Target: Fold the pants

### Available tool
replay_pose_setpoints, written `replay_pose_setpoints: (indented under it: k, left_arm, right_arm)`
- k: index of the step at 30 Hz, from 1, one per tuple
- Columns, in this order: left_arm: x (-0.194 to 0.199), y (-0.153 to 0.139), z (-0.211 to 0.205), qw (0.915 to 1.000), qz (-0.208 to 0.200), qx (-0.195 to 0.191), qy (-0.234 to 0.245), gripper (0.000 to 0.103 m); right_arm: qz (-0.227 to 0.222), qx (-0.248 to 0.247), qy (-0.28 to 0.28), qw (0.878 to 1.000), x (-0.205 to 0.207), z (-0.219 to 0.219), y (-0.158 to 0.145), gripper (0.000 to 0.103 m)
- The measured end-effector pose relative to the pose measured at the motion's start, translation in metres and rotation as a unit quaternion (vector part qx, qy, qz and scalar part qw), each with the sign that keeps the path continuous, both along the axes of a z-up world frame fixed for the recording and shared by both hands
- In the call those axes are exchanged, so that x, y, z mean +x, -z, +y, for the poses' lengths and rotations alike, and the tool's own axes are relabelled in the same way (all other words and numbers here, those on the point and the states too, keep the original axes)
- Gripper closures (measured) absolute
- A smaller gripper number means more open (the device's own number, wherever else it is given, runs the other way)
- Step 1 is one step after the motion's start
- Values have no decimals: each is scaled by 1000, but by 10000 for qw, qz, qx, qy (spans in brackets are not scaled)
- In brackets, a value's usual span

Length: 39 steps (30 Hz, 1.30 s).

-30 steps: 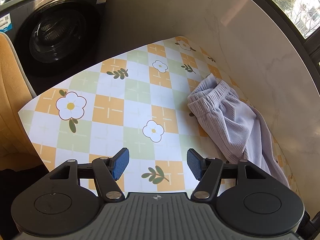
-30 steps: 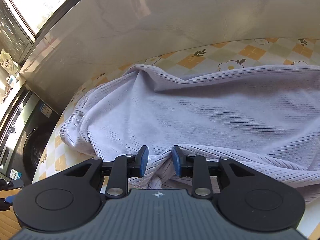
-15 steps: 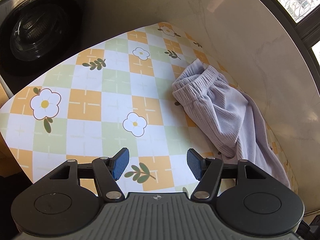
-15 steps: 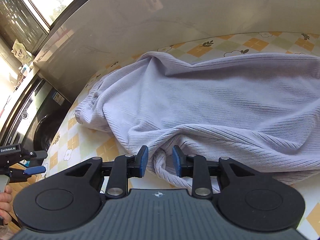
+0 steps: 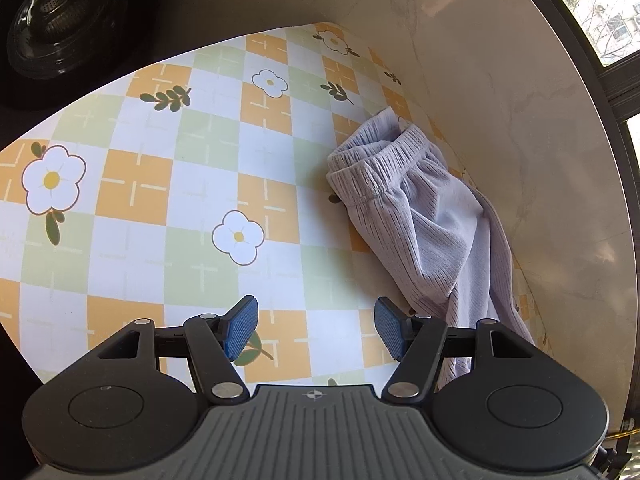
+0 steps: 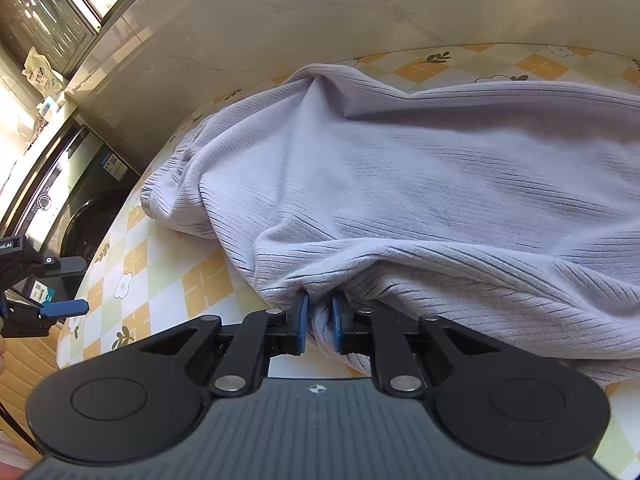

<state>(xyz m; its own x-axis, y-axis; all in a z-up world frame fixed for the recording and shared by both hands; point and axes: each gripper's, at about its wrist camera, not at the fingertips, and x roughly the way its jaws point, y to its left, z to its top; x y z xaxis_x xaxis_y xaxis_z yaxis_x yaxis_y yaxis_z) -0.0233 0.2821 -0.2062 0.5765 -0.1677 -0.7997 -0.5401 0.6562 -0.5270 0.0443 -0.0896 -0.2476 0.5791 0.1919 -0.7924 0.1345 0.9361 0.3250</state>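
Pale lilac ribbed pants (image 6: 420,184) lie crumpled on the flowered tablecloth against the marble wall. In the left wrist view the pants (image 5: 424,216) lie to the right with the elastic waistband facing me. My right gripper (image 6: 319,322) is shut on a bunched fold of the pants' near edge. My left gripper (image 5: 316,328) is open and empty above the tablecloth, left of the pants. The left gripper also shows at the left edge of the right wrist view (image 6: 60,308).
The checked tablecloth (image 5: 160,184) with flowers and leaves covers the table. A marble wall (image 5: 500,92) runs behind the pants. A dark washing machine (image 5: 52,20) stands beyond the table's far edge. A window (image 6: 44,20) is above the wall.
My right gripper has closed tighter on the pants fold and pulled it toward me. My left gripper has moved forward over the table, nearer the waistband, still open.
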Motion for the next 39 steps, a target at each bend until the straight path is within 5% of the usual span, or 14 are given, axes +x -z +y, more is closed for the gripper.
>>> replay_pose_setpoints:
  k: [7, 13, 21, 23, 25, 26, 31, 39]
  left_arm:
    - [46, 20, -1, 9975, -217, -635, -224, 34]
    - [89, 43, -7, 9958, -228, -682, -573, 33]
    - [119, 55, -12, 9961, -163, -436, -749, 37]
    - [122, 54, -11, 9966, -167, -343, -729, 60]
    - [123, 53, -8, 9971, -116, -233, -712, 72]
    - [122, 52, -8, 9971, -127, -197, -718, 77]
    - [104, 31, 17, 9934, -438, -16, -1058, 85]
    - [55, 35, 27, 9936, -412, 285, -1014, 84]
  right_arm:
    - [-68, 322, 298, 9990, -23, -14, -4, 100]
    - [-51, 204, 62, 9998, -14, -4, -3, 97]
    - [67, 335, 26, 9994, -3, -4, 8, 64]
    - [134, 346, 35, 9993, 4, -4, 13, 65]
    - [125, 335, 46, 9993, 6, -3, 12, 92]
    - [77, 313, 57, 9995, 4, -4, 9, 93]
    - [-268, 769, 195, 9965, -21, -28, -16, 95]
    - [551, 812, -351, 9946, -31, -5, 15, 95]
